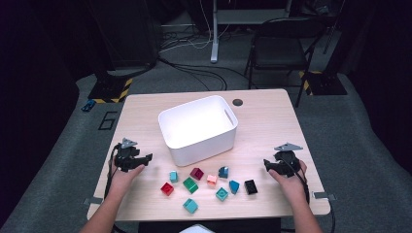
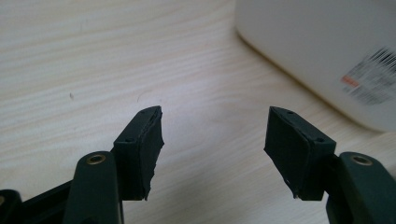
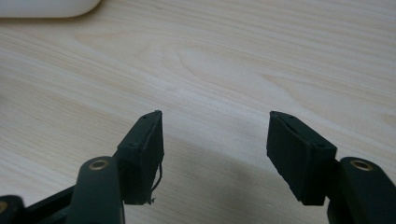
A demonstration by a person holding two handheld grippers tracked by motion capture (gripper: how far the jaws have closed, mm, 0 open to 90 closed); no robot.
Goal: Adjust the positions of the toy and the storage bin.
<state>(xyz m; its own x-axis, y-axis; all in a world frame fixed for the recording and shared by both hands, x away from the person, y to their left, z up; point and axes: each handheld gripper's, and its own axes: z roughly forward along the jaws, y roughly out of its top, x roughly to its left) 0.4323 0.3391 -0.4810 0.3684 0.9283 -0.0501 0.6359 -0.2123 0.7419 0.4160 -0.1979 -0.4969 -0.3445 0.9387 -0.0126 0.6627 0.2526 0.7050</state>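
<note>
A white bin (image 1: 198, 128) stands mid-table. Several small toy bricks lie in front of it: a red one (image 1: 167, 189), a green one (image 1: 190, 185), a maroon one (image 1: 197, 173), an orange one (image 1: 212, 180), a black one (image 1: 250, 186), and teal and blue ones (image 1: 190, 206). My left gripper (image 1: 142, 160) hovers left of the bricks, beside the bin; its jaws (image 2: 214, 140) stand open over bare wood with nothing between them. My right gripper (image 1: 268, 165) is at the right of the bricks, open (image 3: 215, 140) and empty over bare wood.
The bin's wall with a label (image 2: 369, 81) rises at the upper right of the left gripper view. A round grommet (image 1: 237, 102) sits at the table's far edge. A chair (image 1: 282, 48) and cables lie beyond the table.
</note>
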